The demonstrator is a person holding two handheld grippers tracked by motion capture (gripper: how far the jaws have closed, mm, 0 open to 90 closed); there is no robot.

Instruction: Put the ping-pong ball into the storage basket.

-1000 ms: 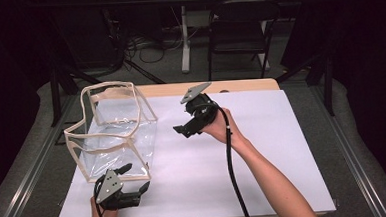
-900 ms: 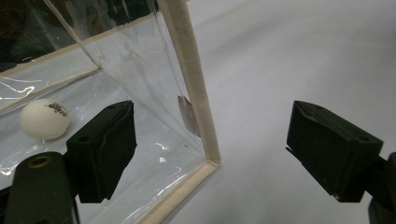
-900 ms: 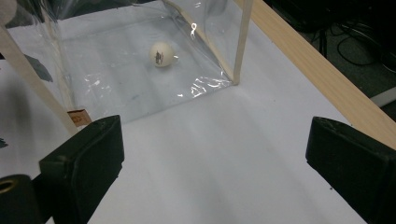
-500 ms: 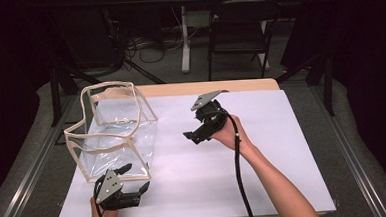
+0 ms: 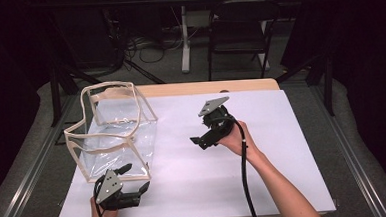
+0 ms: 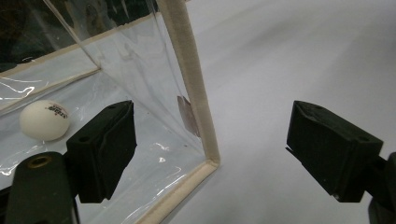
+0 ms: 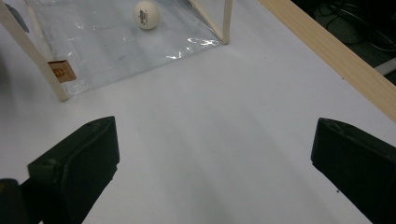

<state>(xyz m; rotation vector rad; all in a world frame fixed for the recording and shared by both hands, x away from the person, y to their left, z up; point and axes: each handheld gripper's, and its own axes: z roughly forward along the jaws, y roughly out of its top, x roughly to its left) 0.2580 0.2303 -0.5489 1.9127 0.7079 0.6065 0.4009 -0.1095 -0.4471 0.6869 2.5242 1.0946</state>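
Observation:
A clear plastic bag (image 5: 113,133) with beige trim stands open on the left of the white table cover (image 5: 282,134). A white ping-pong ball (image 6: 45,120) lies inside it on the bottom, also seen in the right gripper view (image 7: 147,14). My left gripper (image 5: 136,177) rests at the table's near edge, open, with the bag's near corner edge (image 6: 187,70) between its jaws but not touched. My right gripper (image 5: 199,142) is held mid-table to the right of the bag, open and empty, pointing toward the bag (image 7: 107,42).
A small brown label (image 7: 60,71) sits on the bag's near trim. The wooden table edge (image 5: 205,87) runs along the back. A chair (image 5: 237,31) and cables stand on the floor beyond. Bare white cover lies to the right of my right hand.
My right gripper has drawn back from the bag, moving right and toward the near side. The left gripper and the bag have stayed put.

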